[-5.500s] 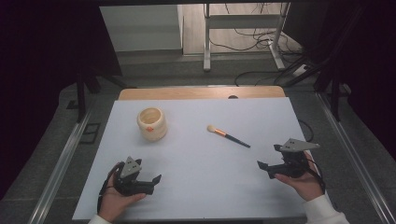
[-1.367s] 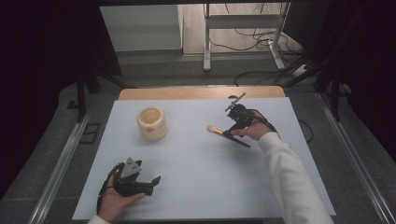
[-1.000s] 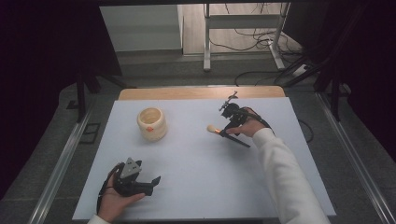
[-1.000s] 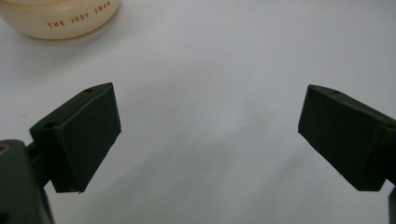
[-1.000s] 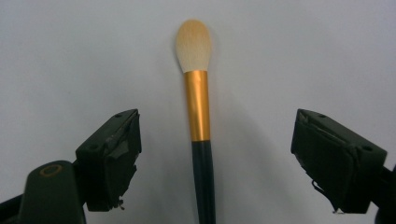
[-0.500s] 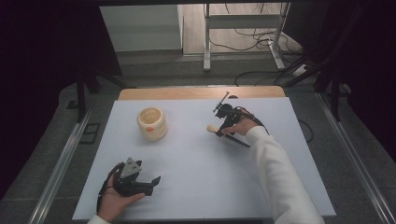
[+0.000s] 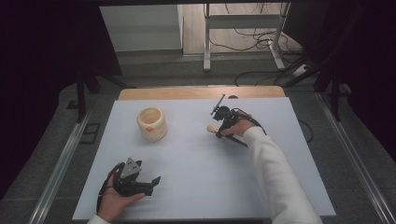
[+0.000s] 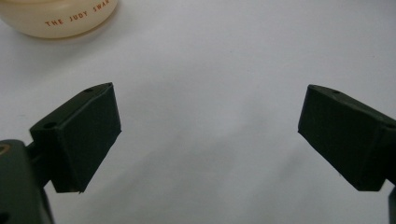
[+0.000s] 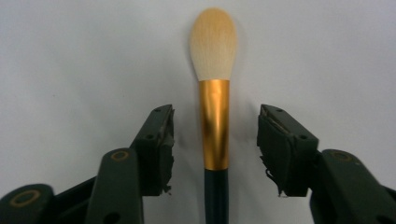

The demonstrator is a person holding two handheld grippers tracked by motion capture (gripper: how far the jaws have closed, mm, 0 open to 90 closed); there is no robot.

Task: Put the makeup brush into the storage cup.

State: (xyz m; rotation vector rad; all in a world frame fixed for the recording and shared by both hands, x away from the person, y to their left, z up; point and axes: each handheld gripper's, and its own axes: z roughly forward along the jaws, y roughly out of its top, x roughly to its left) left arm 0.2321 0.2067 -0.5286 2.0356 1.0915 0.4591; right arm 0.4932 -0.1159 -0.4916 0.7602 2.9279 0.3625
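1. Brush (image 9: 214,116) lies flat on the white bench (image 7: 187,154), well to the right of the jar (image 7: 152,123) in the high view, its pale bristle tip pointing toward the jar.
2. Right gripper (image 7: 223,122) is down over the brush at its gold ferrule, with 1 jaw on each side.
3. Its jaws have just been closing; in the right gripper view the ferrule sits between them with a gap on both sides, so they are not pressing on it yet.
4. Left gripper (image 7: 140,182) rests in the hand on the bench, well in front of the jar, on the person's side.
5. Its jaws stand wide apart with nothing between them; the jar's lower edge shows beyond them in the left gripper view.
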